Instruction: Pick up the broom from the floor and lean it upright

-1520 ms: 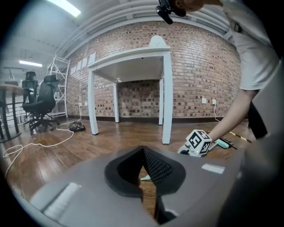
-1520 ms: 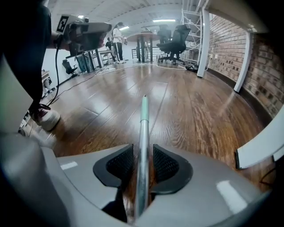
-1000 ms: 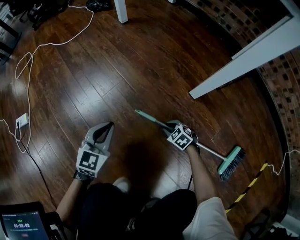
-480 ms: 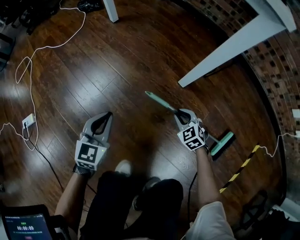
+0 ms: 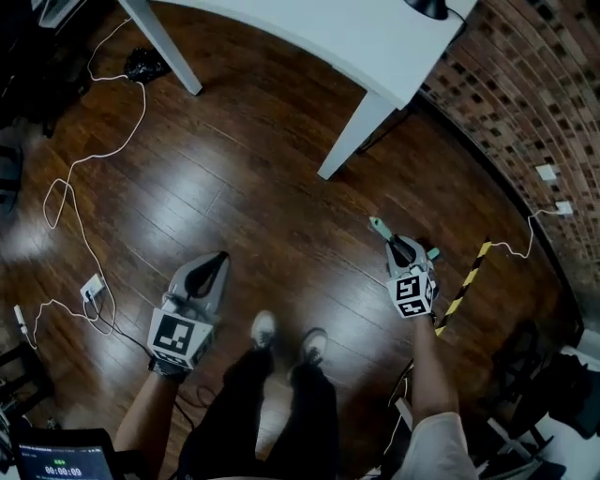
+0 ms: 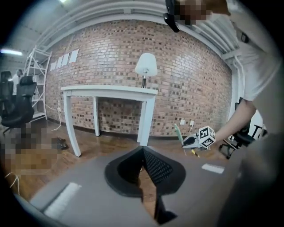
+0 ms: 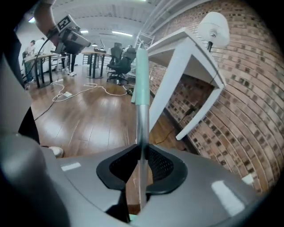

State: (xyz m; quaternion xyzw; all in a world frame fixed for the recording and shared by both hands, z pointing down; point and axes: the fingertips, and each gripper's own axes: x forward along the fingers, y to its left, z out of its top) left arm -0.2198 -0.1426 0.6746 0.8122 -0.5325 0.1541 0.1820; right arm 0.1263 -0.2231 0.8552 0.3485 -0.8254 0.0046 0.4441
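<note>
Between closing jaws of right gripper [image 7: 141,150], broom handle [image 7: 141,88], apparently clamped

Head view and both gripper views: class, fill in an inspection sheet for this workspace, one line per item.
Surface: dark, glossy wooden floor.
Job's things: broom, held by its metal handle in the right gripper.
Clutter: black bundle by a table leg; yellow-black striped strip on the floor.
Grippers: right gripper fingers closing on the broom handle; left gripper fingers together, empty.
Cables: white cable trailing across the floor to a plug block; second cable near the wall.
Surroundings: white table, brick wall, lamp.
</note>
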